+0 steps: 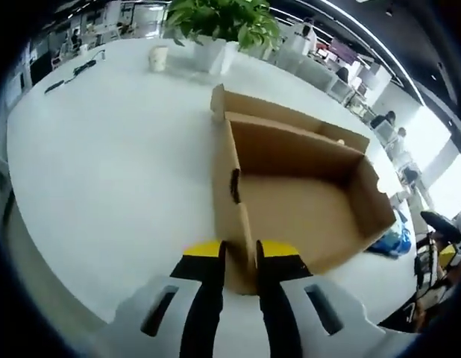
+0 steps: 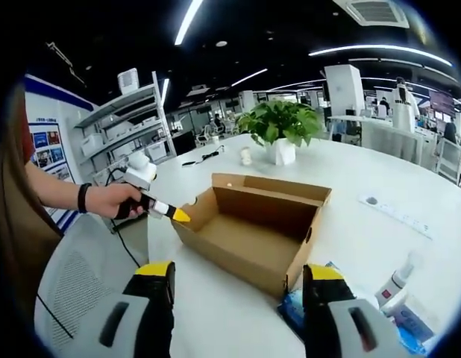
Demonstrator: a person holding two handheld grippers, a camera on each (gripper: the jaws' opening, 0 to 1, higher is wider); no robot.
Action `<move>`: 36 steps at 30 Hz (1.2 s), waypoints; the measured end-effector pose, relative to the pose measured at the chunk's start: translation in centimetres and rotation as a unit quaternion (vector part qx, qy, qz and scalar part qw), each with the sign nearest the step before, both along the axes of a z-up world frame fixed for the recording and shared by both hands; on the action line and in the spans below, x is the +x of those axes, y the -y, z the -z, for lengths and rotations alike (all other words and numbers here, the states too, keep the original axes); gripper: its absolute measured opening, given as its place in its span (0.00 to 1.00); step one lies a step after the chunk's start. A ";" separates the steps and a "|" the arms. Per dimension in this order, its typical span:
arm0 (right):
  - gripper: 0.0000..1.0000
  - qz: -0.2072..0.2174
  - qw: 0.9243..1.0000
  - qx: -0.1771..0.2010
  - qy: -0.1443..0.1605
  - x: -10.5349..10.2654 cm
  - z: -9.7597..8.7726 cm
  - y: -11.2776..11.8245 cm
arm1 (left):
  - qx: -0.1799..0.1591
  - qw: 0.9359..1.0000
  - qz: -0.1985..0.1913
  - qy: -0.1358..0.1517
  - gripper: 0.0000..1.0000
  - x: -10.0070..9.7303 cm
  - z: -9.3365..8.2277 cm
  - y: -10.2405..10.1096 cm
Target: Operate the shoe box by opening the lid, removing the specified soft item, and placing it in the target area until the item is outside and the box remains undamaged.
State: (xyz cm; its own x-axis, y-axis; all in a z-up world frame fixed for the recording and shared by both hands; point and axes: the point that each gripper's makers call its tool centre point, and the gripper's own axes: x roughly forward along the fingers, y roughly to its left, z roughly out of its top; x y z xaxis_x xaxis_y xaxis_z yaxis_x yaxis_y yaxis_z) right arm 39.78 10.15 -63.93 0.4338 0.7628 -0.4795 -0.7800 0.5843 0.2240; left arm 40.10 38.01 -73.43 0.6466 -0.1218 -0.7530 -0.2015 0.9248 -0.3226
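Left gripper view: nearest the lens, the left tool (image 1: 242,257) has its yellow-tipped jaws closed on the near wall of the shoe box (image 1: 298,205), most likely to pin the box to the white bench (image 1: 111,171) so it neither slides nor tears. The lid is folded back along the far side, and the cardboard floor looks bare. The soft item cannot be picked out inside the box.

In the right gripper view, the right tool (image 2: 238,280) hangs with jaws wide apart, gripping nothing, short of the near corner. Just right of that corner, blue packets (image 2: 298,306) lie on the bench, half hidden by a jaw; whether they are the soft item is unclear. A spray bottle (image 2: 394,283) stands nearby, and farther off a potted plant (image 2: 279,130).
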 end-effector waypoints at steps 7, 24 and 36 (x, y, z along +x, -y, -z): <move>0.68 0.002 1.000 0.000 0.000 0.4 -0.3 -0.3 | 0.025 0.999 -0.038 0.008 0.10 0.0 -0.1 -0.5; 0.65 0.028 0.999 -0.027 0.016 6.4 -0.7 -3.1 | 0.039 0.998 -0.051 0.017 0.08 0.2 -0.1 -0.7; 0.61 0.053 0.996 -0.065 0.014 13.6 -0.9 -5.5 | 0.037 0.998 -0.053 0.018 0.09 0.6 0.2 -1.0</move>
